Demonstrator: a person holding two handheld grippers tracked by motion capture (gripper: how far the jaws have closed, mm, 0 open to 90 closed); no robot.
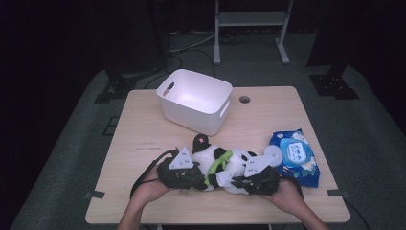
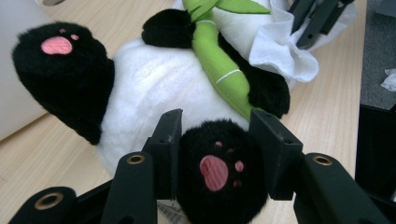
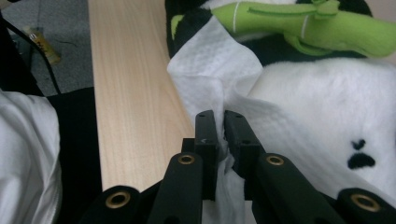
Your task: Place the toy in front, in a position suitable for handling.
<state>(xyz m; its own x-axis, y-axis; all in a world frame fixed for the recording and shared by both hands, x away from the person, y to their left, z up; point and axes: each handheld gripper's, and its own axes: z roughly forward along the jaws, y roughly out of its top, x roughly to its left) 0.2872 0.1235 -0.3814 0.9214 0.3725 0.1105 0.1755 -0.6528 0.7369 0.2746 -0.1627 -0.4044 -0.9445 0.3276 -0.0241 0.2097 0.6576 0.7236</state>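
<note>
A black-and-white panda plush point(image 1: 221, 165) lies on its back on the wooden table point(image 1: 143, 134), with a green bamboo stalk point(image 2: 219, 70) across its belly. My left gripper point(image 2: 215, 126) is shut on the panda's black foot point(image 2: 219, 177), one jaw pressing each side of its pink paw pad. The other foot point(image 2: 65, 70) sticks up free. My right gripper point(image 3: 220, 119) is shut on a white wipe point(image 3: 210, 70), which is draped against the plush's white fur point(image 3: 336, 102). In the high view the left gripper point(image 1: 194, 178) and right gripper point(image 1: 237, 182) flank the plush.
A white plastic bin point(image 1: 165, 91) stands at the back of the table, behind the plush. A blue pack of wipes point(image 1: 297, 155) lies to the right, close to the right hand. A cable hole point(image 1: 244, 99) sits near the far edge. Floor cables lie beyond.
</note>
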